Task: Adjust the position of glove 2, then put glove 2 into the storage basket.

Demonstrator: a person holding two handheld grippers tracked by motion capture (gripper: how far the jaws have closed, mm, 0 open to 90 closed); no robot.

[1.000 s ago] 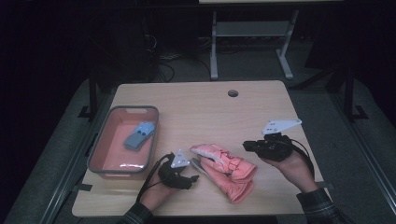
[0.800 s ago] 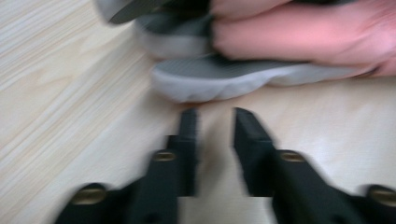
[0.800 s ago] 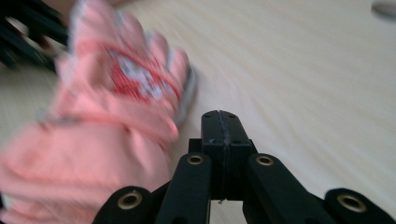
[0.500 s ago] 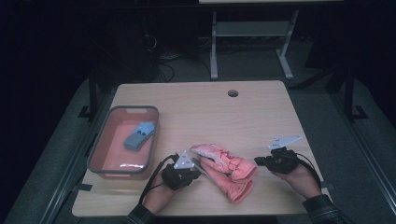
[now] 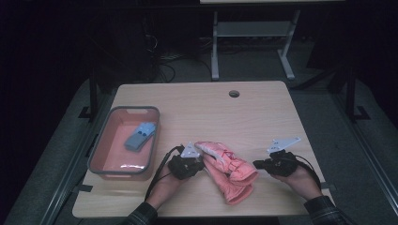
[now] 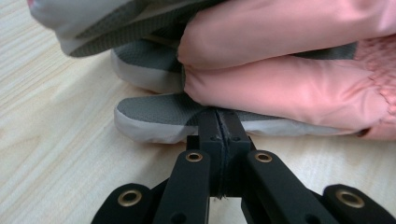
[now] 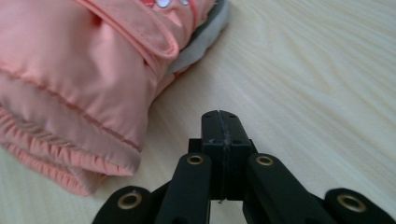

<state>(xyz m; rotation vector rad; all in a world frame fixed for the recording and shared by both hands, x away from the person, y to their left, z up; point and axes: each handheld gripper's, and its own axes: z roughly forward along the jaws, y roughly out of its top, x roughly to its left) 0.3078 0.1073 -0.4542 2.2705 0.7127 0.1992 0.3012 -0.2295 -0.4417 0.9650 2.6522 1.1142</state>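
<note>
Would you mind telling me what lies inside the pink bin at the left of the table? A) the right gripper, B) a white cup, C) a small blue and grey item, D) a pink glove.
C: in the high view the pink bin holds a small blue and grey item, while the pink glove lies on the table between the two grippers.

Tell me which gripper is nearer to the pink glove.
Left. The left gripper has its shut tips right at the fingers of the pink glove, apparently touching a fingertip. The right gripper, also shut, sits on the bare table beside the cuff, a gap away.
</note>
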